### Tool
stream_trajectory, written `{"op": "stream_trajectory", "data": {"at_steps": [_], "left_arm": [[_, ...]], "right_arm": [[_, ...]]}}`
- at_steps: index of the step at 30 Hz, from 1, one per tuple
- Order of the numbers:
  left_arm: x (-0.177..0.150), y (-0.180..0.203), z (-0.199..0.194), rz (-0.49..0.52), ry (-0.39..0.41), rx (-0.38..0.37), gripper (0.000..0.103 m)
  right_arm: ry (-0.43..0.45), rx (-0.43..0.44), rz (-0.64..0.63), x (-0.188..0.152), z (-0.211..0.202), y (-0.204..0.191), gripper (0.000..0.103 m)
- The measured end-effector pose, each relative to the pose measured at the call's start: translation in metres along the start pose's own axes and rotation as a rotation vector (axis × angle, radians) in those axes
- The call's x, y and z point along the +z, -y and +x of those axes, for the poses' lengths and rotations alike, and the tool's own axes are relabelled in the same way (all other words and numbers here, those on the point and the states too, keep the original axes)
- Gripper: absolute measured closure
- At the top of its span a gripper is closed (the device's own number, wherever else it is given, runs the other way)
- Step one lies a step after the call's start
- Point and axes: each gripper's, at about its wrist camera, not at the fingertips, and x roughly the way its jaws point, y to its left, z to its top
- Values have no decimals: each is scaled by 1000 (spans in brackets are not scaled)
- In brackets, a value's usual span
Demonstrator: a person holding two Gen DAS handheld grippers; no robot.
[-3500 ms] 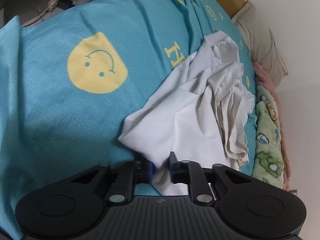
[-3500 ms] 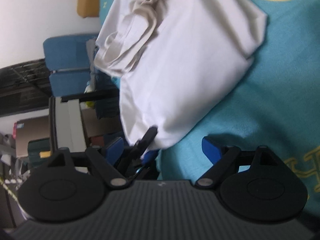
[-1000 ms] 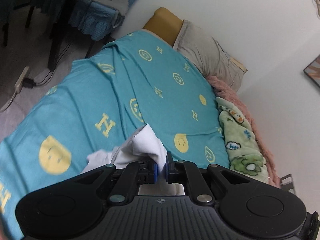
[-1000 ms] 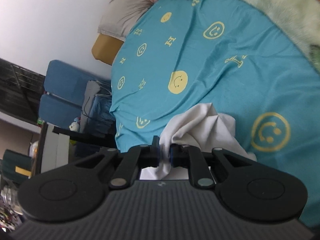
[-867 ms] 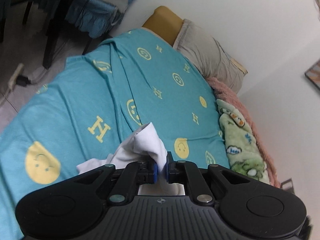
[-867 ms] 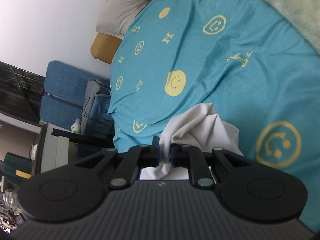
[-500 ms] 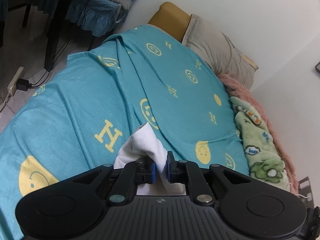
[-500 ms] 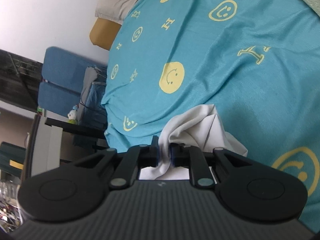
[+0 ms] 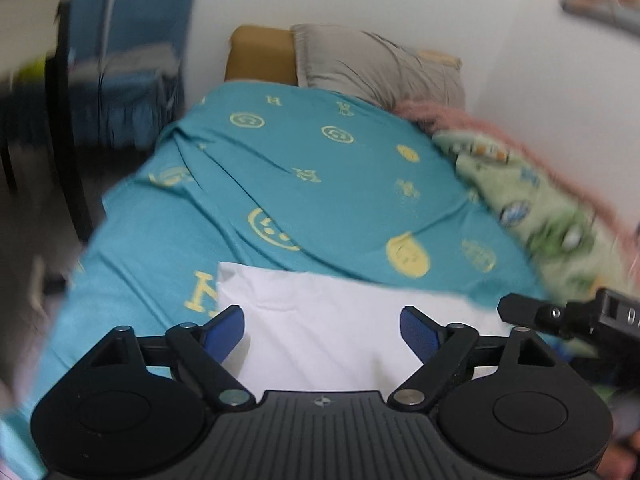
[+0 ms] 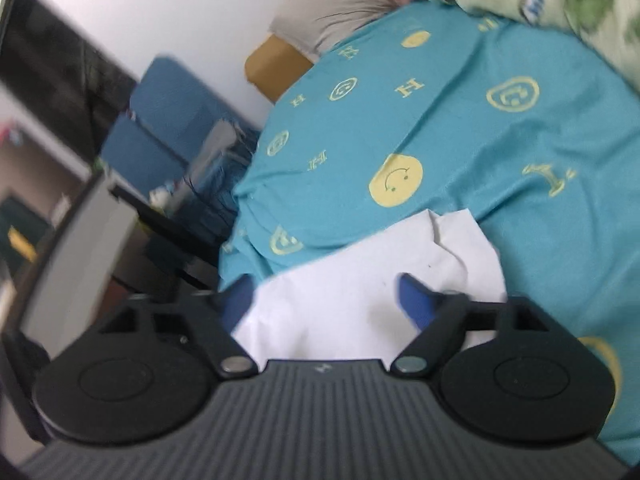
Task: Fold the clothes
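A white garment (image 9: pixel 320 320) lies spread flat on the teal bedsheet (image 9: pixel 312 184) near the foot of the bed. It also shows in the right wrist view (image 10: pixel 360 284). My left gripper (image 9: pixel 322 330) is open just above the garment, its blue pads apart and holding nothing. My right gripper (image 10: pixel 326 300) is open too, over the garment's other side. The right gripper's body (image 9: pixel 568 316) shows at the right edge of the left wrist view.
A grey pillow (image 9: pixel 380 68) and a tan headboard (image 9: pixel 260 56) are at the far end. A green and pink blanket (image 9: pixel 532 196) lies along the wall side. Blue chairs (image 10: pixel 160 136) and a dark table (image 10: pixel 160 224) stand beside the bed.
Both grippers held the white garment bunched up and lifted it. Now both have opened and let it go, and it lies flat on the sheet.
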Motion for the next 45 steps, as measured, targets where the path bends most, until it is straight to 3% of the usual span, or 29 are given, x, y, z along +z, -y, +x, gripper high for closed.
{"op": "stream_trajectory", "data": {"at_steps": [5, 7, 9, 14, 20, 24, 28, 32, 38, 41, 43, 45], "left_arm": [[-17, 10, 27, 71, -95, 55, 15], [-25, 10, 36, 82, -143, 62, 15], [-30, 11, 36, 91, -143, 73, 15], [-37, 14, 20, 116, -120, 90, 15], [-47, 23, -28, 124, -80, 72, 14], [-61, 12, -40, 1, -157, 31, 14], [-72, 2, -36, -74, -218, 25, 14], [-77, -3, -57, -136, -191, -39, 14], [-96, -30, -86, -373, -200, -175, 12], [-105, -45, -65, -522, -293, -246, 10], [-111, -49, -43, -599, -365, -241, 10], [-111, -54, -32, -651, -347, -237, 10]], "right_arm": [[-52, -149, -154, -12, 38, 0, 34], [-67, -177, -190, -16, 53, 4, 34], [-61, -190, -232, -19, 60, 5, 36], [-43, -197, -245, -28, 39, -3, 36], [-35, -213, -250, -46, -9, -21, 35], [-57, -261, -286, -63, -25, -27, 36], [-144, -330, -290, -81, -10, -15, 36], [-159, -344, -307, -84, -5, -14, 36], [-160, -341, -303, -83, -6, -14, 36], [-161, -342, -297, -82, -4, -14, 36], [-162, -339, -288, -81, -4, -14, 36], [-161, -338, -283, -81, -4, -13, 36]]}}
